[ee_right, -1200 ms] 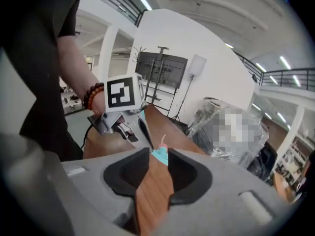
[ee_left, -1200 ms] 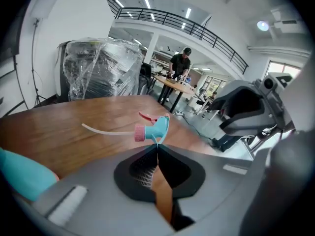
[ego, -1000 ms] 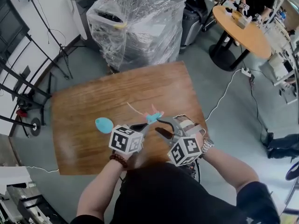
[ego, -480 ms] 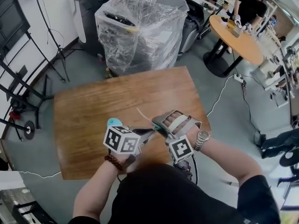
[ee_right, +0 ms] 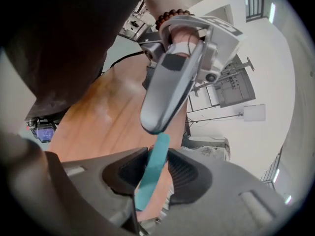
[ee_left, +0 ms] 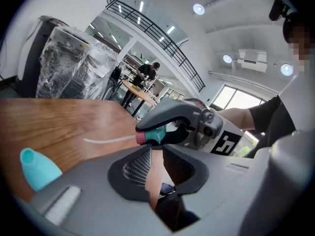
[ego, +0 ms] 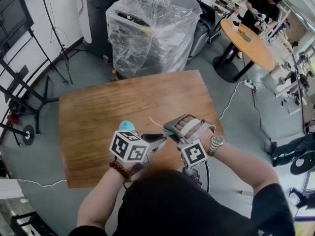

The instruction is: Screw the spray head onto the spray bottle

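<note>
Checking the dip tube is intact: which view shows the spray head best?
The left gripper view: the spray head shows side-on, teal body, pink collar, white tube. The right gripper view shows only its teal strip, gripped by the right gripper, whose jaws have just been closing. The head view shows a teal sliver.

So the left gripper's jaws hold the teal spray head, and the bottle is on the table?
No: the right gripper's jaws, just closed further, hold the spray head (right gripper view); the left gripper's, just opened, hold nothing. The bottle is on the table.
</note>
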